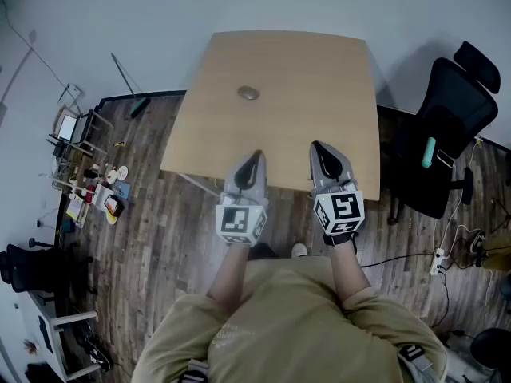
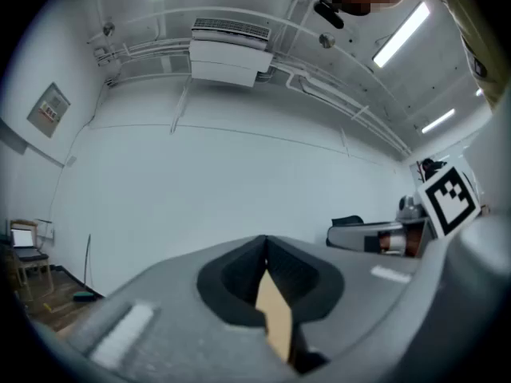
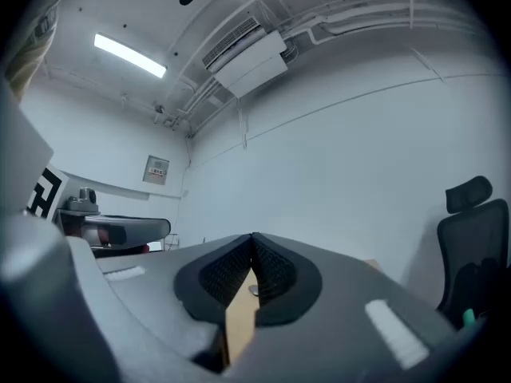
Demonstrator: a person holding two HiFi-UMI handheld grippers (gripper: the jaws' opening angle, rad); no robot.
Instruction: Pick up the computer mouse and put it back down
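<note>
A small grey computer mouse (image 1: 248, 93) lies on the light wooden table (image 1: 319, 78), toward its far side and left of centre. My left gripper (image 1: 256, 157) and right gripper (image 1: 317, 146) hover side by side over the table's near edge, pointing level at the far wall, well short of the mouse. Each has its jaws together with nothing held. In the left gripper view the left gripper (image 2: 264, 241) shows only a sliver of table below the closed tips. Through the same kind of gap under the right gripper (image 3: 252, 238), a tiny grey shape, probably the mouse (image 3: 253, 290), is visible.
A black office chair (image 1: 447, 134) stands right of the table. Small clutter and a shelf (image 1: 92, 186) sit on the wooden floor at left. A power strip with cables (image 1: 437, 262) lies at the right. A white wall is ahead.
</note>
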